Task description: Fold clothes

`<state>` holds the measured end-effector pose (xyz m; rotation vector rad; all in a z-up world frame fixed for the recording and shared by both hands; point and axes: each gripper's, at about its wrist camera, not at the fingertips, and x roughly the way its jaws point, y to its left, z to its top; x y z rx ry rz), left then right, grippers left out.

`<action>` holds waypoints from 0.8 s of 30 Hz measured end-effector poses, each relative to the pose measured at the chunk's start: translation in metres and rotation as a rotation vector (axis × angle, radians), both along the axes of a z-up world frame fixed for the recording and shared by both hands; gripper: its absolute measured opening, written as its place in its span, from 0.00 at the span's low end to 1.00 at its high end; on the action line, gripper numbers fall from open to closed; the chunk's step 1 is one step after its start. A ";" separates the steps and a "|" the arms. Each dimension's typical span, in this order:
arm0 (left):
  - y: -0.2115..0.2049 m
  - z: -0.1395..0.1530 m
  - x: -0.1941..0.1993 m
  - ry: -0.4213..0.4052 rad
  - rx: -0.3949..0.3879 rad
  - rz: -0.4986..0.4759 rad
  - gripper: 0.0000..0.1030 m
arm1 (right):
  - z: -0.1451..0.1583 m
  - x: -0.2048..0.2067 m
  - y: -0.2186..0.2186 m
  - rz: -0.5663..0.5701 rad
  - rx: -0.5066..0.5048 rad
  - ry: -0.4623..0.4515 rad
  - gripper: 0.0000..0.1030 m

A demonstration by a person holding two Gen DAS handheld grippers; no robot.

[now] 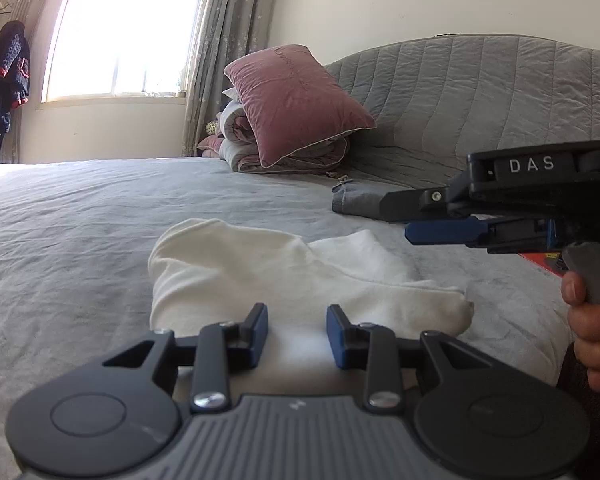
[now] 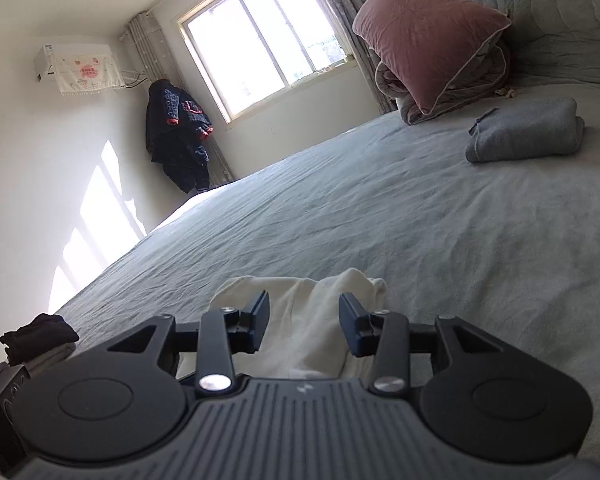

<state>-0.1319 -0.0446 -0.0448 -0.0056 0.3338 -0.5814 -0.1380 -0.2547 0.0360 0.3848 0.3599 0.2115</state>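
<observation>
The bed [image 2: 380, 216] lies bare from about nine to twelve o'clock of the white garment [image 1: 284, 280], out to its far edge below the window [image 1: 124, 40]. At one o'clock a folded grey garment [image 2: 528, 130] lies well apart, near one pink pillow [image 2: 428, 32] on rolled bedding. The left gripper [image 1: 297, 330] has its fingers [image 1: 258, 330] apart, with white cloth showing between them; whether the pads touch it I cannot tell. The right gripper [image 2: 304, 326] likewise stands parted over the white cloth, no clamp visible. One hand [image 1: 596, 332] holds its handle.

white garment [image 1: 284, 280] near edge hidden behind claw, dark bundle [image 2: 40, 336] perhaps clothing
</observation>
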 end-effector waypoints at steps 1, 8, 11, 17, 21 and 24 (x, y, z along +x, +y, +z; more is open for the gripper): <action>0.001 -0.002 -0.001 -0.008 -0.002 0.001 0.31 | 0.002 0.004 0.005 0.025 -0.051 -0.017 0.42; 0.003 -0.009 -0.005 -0.052 -0.013 -0.023 0.31 | -0.035 0.044 0.016 0.152 -0.297 0.008 0.29; 0.004 -0.011 -0.008 -0.077 -0.007 -0.038 0.31 | -0.048 0.045 0.009 0.135 -0.311 0.016 0.25; 0.013 -0.014 -0.007 -0.077 -0.063 -0.065 0.31 | -0.013 0.052 0.026 0.268 -0.338 0.088 0.33; 0.013 -0.016 -0.007 -0.079 -0.076 -0.075 0.31 | 0.006 0.072 0.051 0.428 -0.352 0.175 0.33; 0.015 -0.017 -0.007 -0.077 -0.087 -0.080 0.31 | 0.005 0.099 0.079 0.528 -0.408 0.270 0.32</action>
